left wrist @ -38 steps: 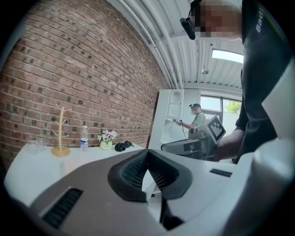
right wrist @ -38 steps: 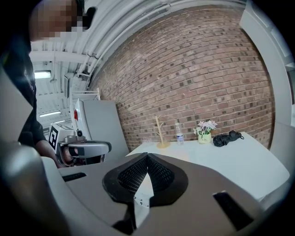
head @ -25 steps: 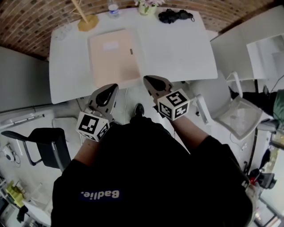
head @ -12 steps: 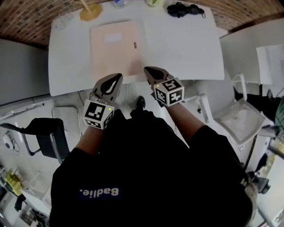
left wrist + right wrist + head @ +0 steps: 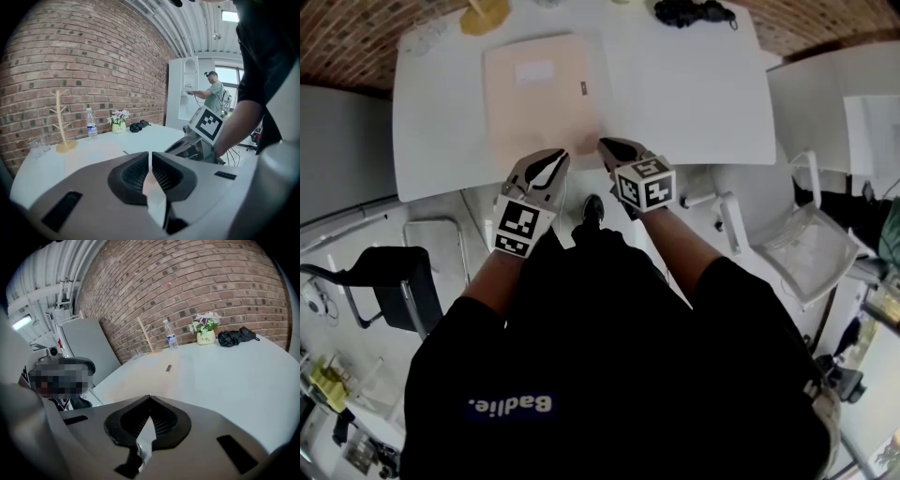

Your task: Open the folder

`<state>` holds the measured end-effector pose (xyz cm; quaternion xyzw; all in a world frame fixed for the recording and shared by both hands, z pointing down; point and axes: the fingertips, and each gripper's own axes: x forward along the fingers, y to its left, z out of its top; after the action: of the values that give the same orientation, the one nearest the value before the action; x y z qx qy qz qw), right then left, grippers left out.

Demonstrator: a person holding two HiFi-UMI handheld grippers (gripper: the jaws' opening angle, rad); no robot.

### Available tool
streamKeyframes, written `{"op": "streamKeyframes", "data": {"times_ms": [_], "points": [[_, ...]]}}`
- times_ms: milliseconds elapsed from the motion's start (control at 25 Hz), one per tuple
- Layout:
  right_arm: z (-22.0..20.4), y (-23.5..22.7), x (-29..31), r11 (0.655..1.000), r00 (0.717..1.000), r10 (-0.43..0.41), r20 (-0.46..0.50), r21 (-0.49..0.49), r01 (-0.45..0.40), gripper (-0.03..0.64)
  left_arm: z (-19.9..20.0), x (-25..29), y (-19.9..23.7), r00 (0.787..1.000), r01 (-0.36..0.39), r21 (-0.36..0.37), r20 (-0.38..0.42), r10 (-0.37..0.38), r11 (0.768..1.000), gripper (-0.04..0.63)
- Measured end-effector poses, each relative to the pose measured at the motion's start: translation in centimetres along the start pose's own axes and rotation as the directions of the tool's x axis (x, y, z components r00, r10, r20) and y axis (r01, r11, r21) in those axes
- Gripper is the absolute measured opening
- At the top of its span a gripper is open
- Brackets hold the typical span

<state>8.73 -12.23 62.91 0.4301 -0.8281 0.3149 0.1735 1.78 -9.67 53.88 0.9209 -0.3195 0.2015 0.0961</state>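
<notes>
A pale pink folder [image 5: 542,94] lies closed on the white table [image 5: 694,103], with a small dark tab [image 5: 582,88] near its right edge. My left gripper [image 5: 553,157] hovers at the table's front edge, just before the folder's near left corner. Its jaws have just been opening; a thin slit shows between the tips, with nothing in it [image 5: 150,154]. My right gripper [image 5: 607,145] hangs over the front edge by the folder's near right corner, tips touching and empty [image 5: 150,398]. In the right gripper view, the folder [image 5: 145,376] stretches ahead.
At the table's far edge stand a wooden branch stand [image 5: 485,14], a water bottle [image 5: 171,340], a flower pot [image 5: 206,336] and a black bundle [image 5: 689,12]. A white chair [image 5: 811,248] is to the right, a black chair [image 5: 394,295] to the left. A person [image 5: 213,96] stands far off.
Both grippers have sunk and moved forward to the table's front edge, closer to the folder's near corners. A thin slit now shows between the left gripper's tips.
</notes>
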Motion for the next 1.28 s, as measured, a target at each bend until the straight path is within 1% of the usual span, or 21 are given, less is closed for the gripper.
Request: {"op": "streamKeyframes", "data": {"times_ms": [160,280,360,440,560,680,760,840,960,1040,1080,1120,1160,1280], "points": [[-0.8,-0.5,1.0,1.0,1.0,-0.004,-0.021,0.015,0.004,0.029,-1.8,1.2,-0.4,0.998,0.025,0.06,-0.067,-0.021,0.998,0.047],[-1.3,-0.6,1.6,1.0,0.999,-0.005,-0.036,0.02,0.006,0.029,-3.9,2.3,-0.6,0.99,0.044,0.137,-0.137,-0.025,0.99,0.079],[-1.6,-0.8,1.8,1.0,0.999,-0.009,-0.046,0.025,0.01,0.029,-5.1,3.0,-0.8,0.982,0.063,0.205,-0.185,-0.024,0.977,0.114],[-1.9,-1.1,1.9,0.999,0.998,-0.011,-0.056,0.034,0.013,0.029,-6.2,3.6,-1.0,0.973,0.082,0.278,-0.228,-0.018,0.957,0.147],[-2.2,-1.2,2.1,0.999,0.998,-0.006,-0.062,0.042,0.008,0.029,-7.7,4.5,-1.0,0.959,0.108,0.387,-0.283,0.006,0.916,0.181],[-2.2,-1.1,2.1,0.999,0.998,0.008,-0.056,0.042,-0.006,0.029,-8.8,5.3,-1.1,0.943,0.139,0.478,-0.331,0.031,0.867,0.195],[-2.3,-1.1,2.2,0.999,0.998,0.017,-0.058,0.038,-0.014,0.029,-9.4,5.8,-1.1,0.933,0.156,0.539,-0.356,0.055,0.828,0.198],[-2.3,-1.1,2.2,0.999,0.998,0.022,-0.065,0.031,-0.02,0.029,-9.9,6.3,-1.0,0.923,0.172,0.6,-0.374,0.084,0.782,0.198],[-2.3,-1.1,2.1,0.999,0.997,0.028,-0.071,0.023,-0.027,0.029,-10.5,6.8,-0.7,0.907,0.194,0.67,-0.4,0.128,0.717,0.2],[-2.3,-1.1,2.1,0.999,0.997,0.031,-0.072,0.018,-0.03,0.029,-10.8,7.0,-0.4,0.898,0.205,0.696,-0.414,0.152,0.688,0.199],[-2.2,-1.1,2.1,0.999,0.997,0.032,-0.073,0.016,-0.031,0.029,-10.8,7.0,-0.3,0.895,0.206,0.704,-0.416,0.159,0.68,0.198],[-2.2,-1.1,2.1,0.999,0.997,0.033,-0.072,0.015,-0.032,0.029,-10.8,7.0,-0.1,0.894,0.207,0.706,-0.418,0.162,0.678,0.182],[-2.1,-1.0,2.1,0.999,0.997,0.034,-0.072,0.014,-0.033,0.029,-10.7,7.0,0.0,0.892,0.209,0.701,-0.423,0.161,0.682,0.173],[-2.3,-1.1,2.1,0.999,0.996,0.037,-0.078,0.013,-0.036,0.029,-10.3,6.8,0.0,0.886,0.22,0.675,-0.441,0.146,0.704,0.162]]}}
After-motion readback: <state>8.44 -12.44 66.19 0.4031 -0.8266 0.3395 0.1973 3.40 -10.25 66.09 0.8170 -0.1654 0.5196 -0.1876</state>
